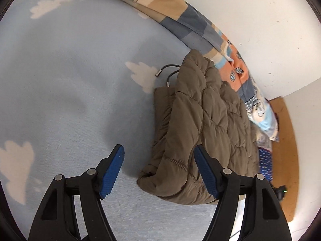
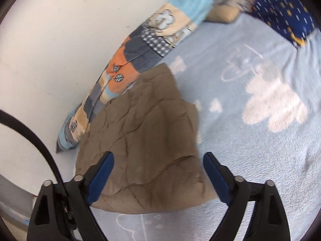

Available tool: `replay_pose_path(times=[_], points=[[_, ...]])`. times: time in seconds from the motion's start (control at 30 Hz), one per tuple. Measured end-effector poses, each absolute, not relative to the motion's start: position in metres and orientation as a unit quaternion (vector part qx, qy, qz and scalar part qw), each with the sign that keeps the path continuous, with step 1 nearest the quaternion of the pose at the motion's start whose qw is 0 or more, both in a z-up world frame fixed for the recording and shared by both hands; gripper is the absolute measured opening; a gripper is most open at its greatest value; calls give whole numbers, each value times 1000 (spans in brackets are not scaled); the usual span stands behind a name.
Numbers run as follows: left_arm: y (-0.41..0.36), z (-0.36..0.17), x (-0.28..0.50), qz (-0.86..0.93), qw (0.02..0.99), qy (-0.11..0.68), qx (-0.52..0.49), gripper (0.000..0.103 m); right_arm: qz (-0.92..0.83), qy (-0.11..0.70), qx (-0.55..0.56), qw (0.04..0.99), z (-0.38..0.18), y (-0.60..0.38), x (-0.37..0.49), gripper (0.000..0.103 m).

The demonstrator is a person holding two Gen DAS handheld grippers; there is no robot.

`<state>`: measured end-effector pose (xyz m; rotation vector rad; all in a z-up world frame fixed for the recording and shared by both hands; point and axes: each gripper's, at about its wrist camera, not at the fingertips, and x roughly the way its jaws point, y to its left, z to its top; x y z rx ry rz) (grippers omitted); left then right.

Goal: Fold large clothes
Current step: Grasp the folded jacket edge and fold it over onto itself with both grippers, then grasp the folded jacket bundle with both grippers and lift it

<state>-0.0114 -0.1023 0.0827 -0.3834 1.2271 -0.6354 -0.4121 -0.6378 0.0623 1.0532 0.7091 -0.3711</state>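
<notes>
An olive-brown quilted jacket (image 1: 202,120) lies folded in a bundle on the light blue cloud-print bed sheet (image 1: 70,80), close to the wall. Two dark drawstrings with metal tips (image 1: 158,73) stick out from its far end. My left gripper (image 1: 159,150) hovers over the near end of the bundle with its jaws open; the right blue pad (image 1: 206,172) is near the fabric, the left one over bare sheet. In the right wrist view the jacket (image 2: 144,136) fills the middle, and my right gripper (image 2: 158,155) stands wide open above its near edge, pads not pressing on it.
A patchwork quilt (image 1: 180,14) runs along the white wall (image 1: 260,20) behind the jacket. A navy patterned pillow (image 2: 284,10) lies at the bed's far end. A brown wooden surface (image 1: 286,150) shows beyond the bed. A black strap (image 2: 30,132) crosses the right wrist view's left side.
</notes>
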Motion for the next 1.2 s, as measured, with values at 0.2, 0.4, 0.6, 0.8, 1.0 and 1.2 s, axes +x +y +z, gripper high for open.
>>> replay_pose_path(times=[0.2, 0.4, 0.6, 0.8, 1.0, 1.2], points=[[-116, 75, 3, -320, 732, 573, -183, 71, -143, 336, 531, 764, 37, -654, -415, 98], [-127, 52, 31, -350, 699, 595, -188, 71, -105, 342, 562, 746, 9, -663, -405, 102], [-142, 28, 63, -390, 656, 616, -196, 73, -68, 332, 577, 743, -4, -670, -393, 103], [-160, 3, 95, -425, 606, 640, -207, 83, -43, 361, 566, 740, -22, -675, -374, 103], [-178, 3, 114, -465, 566, 661, -165, 83, -5, 385, 540, 749, -35, -683, -349, 103], [-197, 5, 121, -482, 552, 664, -147, 85, 51, 399, 508, 761, -43, -681, -311, 103]])
